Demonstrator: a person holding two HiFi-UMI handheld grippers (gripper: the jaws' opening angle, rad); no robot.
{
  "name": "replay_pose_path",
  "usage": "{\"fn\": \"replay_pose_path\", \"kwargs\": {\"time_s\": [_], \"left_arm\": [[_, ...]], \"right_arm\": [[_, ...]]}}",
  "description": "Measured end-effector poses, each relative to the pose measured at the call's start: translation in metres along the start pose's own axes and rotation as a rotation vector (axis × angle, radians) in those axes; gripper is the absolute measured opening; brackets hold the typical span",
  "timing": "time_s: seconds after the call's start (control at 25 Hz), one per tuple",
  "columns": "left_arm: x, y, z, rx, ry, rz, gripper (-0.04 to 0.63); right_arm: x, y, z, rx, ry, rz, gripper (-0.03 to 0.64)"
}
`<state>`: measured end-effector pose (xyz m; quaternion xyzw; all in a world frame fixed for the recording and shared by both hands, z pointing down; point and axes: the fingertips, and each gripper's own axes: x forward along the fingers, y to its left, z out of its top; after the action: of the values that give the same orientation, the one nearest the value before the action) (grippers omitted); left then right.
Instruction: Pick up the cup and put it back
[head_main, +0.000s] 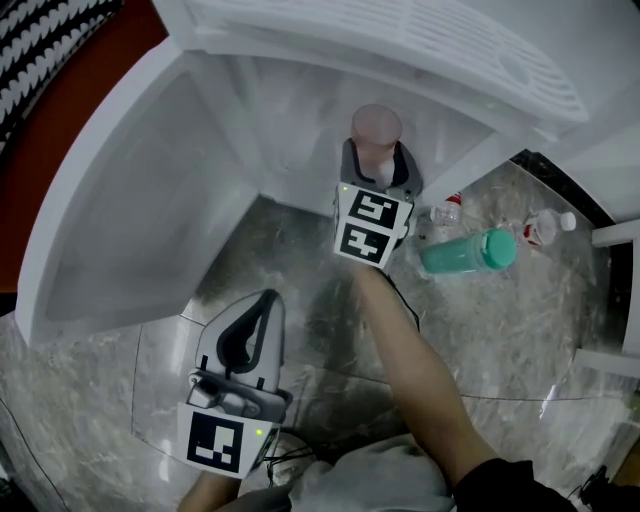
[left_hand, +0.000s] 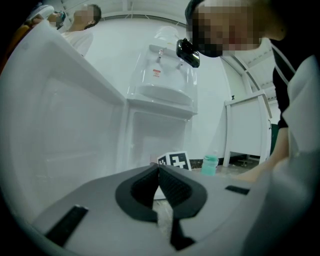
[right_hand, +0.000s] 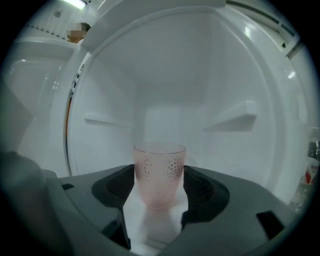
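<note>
Left gripper is sitting low at the left over the marble floor. Its own view is showing the jaws meeting at the tips with nothing between them. The head view can't confirm that, since there they read as 1 dark wedge. The left gripper view is also picking up what the head view isn't: a white dispenser-like unit standing behind, and a person's arm cut off at the right edge. The open white door is filling the left of the head view. The right gripper is reaching into the white compartment, clamped on the cup. The head view is giving only the rim and upper body, with the jaws mostly under the marker cube. The right gripper view is showing it properly: the pink dotted cup is standing upright, with both pads touching its sides. 2 side ledges are showing on the walls behind it. Can't tell if the base is resting on the compartment floor, as the foot is blurring into the white. To the right, a green bottle is lying on its side on the marble, and 2 small clear bottles are nearby, labels too small to read. The left gripper view is catching the green bottle just beside the cube.
</note>
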<state>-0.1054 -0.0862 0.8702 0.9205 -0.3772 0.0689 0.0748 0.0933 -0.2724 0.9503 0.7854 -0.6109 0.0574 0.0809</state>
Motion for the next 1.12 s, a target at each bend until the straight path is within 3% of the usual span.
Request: {"fn": "replay_pose_path", "kwargs": {"time_s": [0.24,0.48,0.8,1.12], "left_arm": [[-0.003,0.004,0.000,-0.007,0.000,0.007,0.012],[-0.002,0.003,0.000,-0.007,0.002,0.007,0.012],[0.003,-0.004,0.006,-0.014,-0.034,0.012,0.012],[0.006,-0.006,0.014,-0.023,-0.061,0.046,0.012]], "right_arm": [[0.028,-0.006,0.000,0.004,0.029,-0.001,0.301],[0.015,-0.004,0.000,0.041,0.005,0.054,0.304],[-0.041,0.017,0.007,0.029,-0.037,0.259,0.302],[-0.138,0.011,0.066,0.041,-0.166,0.445,0.302]]}}
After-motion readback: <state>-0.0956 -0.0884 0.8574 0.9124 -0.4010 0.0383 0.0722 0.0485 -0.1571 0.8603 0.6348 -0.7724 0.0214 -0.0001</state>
